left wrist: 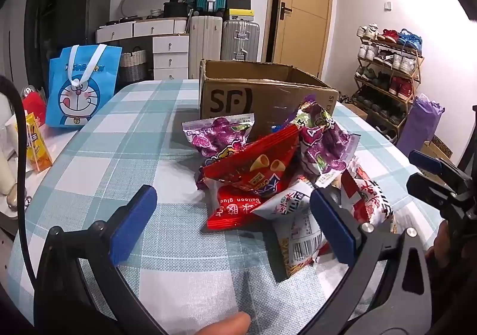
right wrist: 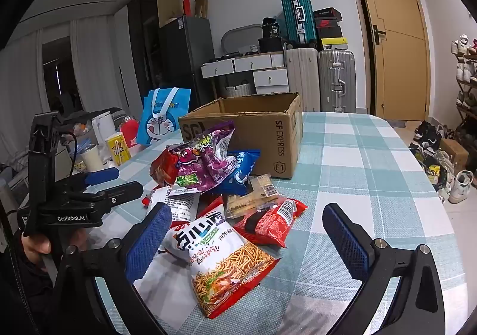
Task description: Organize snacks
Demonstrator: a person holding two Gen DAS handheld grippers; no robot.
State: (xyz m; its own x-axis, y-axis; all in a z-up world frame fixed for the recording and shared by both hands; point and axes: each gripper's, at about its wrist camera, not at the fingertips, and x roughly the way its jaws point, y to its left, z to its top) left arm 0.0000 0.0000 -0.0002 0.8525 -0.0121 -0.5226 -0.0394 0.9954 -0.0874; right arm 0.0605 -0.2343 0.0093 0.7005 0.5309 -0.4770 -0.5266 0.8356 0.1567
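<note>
A heap of snack bags lies on the checked tablecloth [left wrist: 119, 141] in front of an open-topped cardboard box [left wrist: 262, 90] [right wrist: 268, 132]. In the heap are purple bags [left wrist: 220, 132] [right wrist: 202, 162], a red cone-snack bag [left wrist: 253, 165], a blue bag [right wrist: 241, 168], a clear cracker packet [right wrist: 253, 195] and a white-and-red noodle snack bag [right wrist: 226, 263] [left wrist: 301, 224]. My left gripper [left wrist: 232, 215] [right wrist: 119, 181] stands open at the heap's near left side. My right gripper [right wrist: 247, 227] [left wrist: 417, 171] is open, its fingers either side of the noodle bag without pressing it.
A blue cartoon tote bag [left wrist: 80, 87] [right wrist: 164, 120] and a yellow drink carton [left wrist: 35, 144] [right wrist: 117, 148] stand at the table's left. Suitcases [left wrist: 226, 37] and a shoe rack [left wrist: 387, 66] line the room behind. A thumb [left wrist: 226, 326] shows at the bottom edge.
</note>
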